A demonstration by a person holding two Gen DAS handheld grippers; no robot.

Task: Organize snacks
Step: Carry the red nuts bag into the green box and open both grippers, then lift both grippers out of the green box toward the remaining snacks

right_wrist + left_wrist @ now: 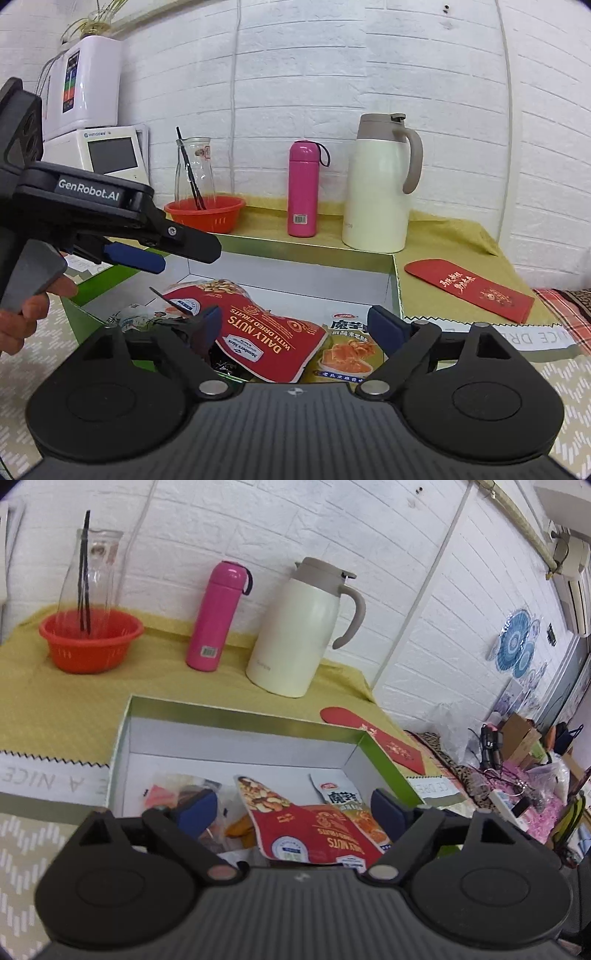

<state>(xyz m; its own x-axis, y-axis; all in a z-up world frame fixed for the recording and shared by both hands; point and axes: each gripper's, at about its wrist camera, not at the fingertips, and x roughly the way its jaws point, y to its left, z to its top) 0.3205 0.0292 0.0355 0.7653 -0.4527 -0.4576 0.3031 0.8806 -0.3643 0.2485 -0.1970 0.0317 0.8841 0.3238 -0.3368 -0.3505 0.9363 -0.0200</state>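
Both tools hover with fingers apart, holding nothing — left tool point(291, 808), right tool point(295, 325). The red nut packet point(273, 339) lies in the box point(395, 280) atop other snacks; best pinch its free edge, lift gently.

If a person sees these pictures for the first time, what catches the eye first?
The red Daily Nuts packet lies in the open white box, between the open right gripper fingers. Behind the box, a pink bottle and a cream thermos jug stand by the brick wall.
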